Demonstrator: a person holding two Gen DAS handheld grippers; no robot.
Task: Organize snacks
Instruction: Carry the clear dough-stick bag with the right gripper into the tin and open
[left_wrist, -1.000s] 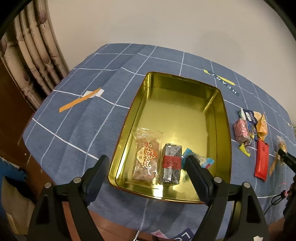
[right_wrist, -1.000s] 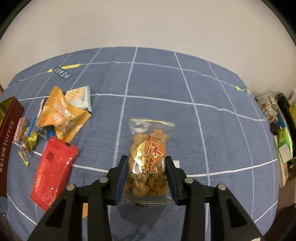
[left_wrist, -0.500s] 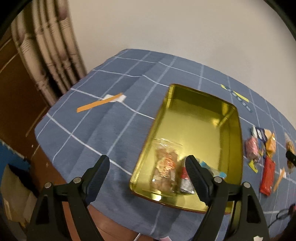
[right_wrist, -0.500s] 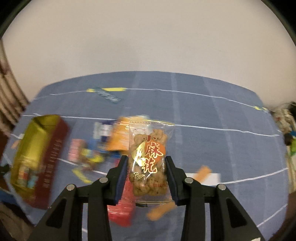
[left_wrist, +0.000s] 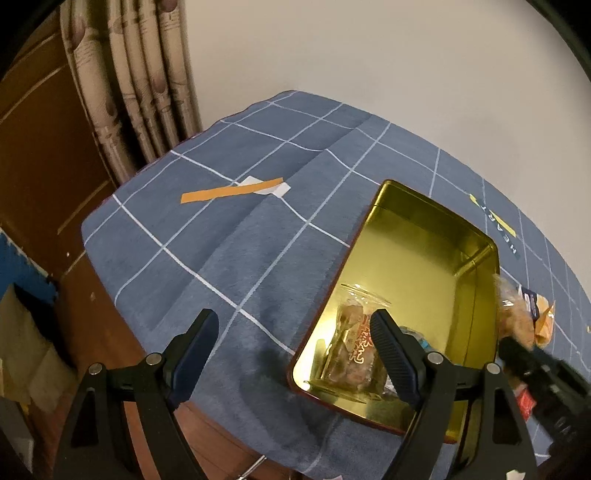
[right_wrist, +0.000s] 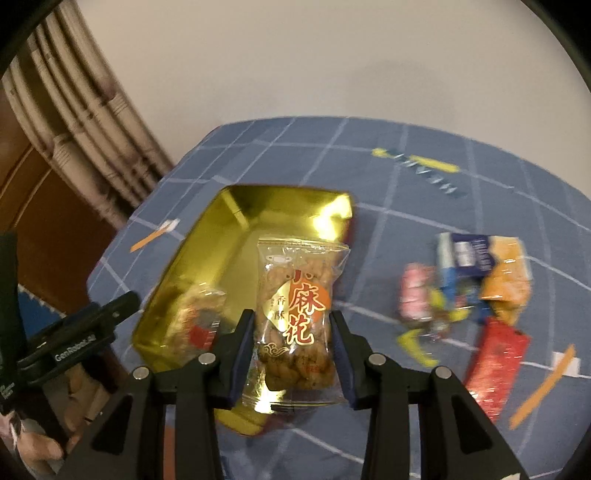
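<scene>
Right claw (right_wrist: 291, 350) grips clear twist-snack pkt (right_wrist: 297, 314) above gold tin (right_wrist: 207, 258) w/ snacks inside; left claw (left_wrist: 291, 354) wide, holding nothing, at worktop's (left_wrist: 229, 251) near edge.

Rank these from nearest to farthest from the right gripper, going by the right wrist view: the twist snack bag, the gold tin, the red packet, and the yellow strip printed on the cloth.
1. Twist snack bag: held between the right gripper fingers.
2. Gold tin: just behind and to the left.
3. Red packet: off to the right on the cloth.
4. Yellow strip: far side, near the wall.
</scene>
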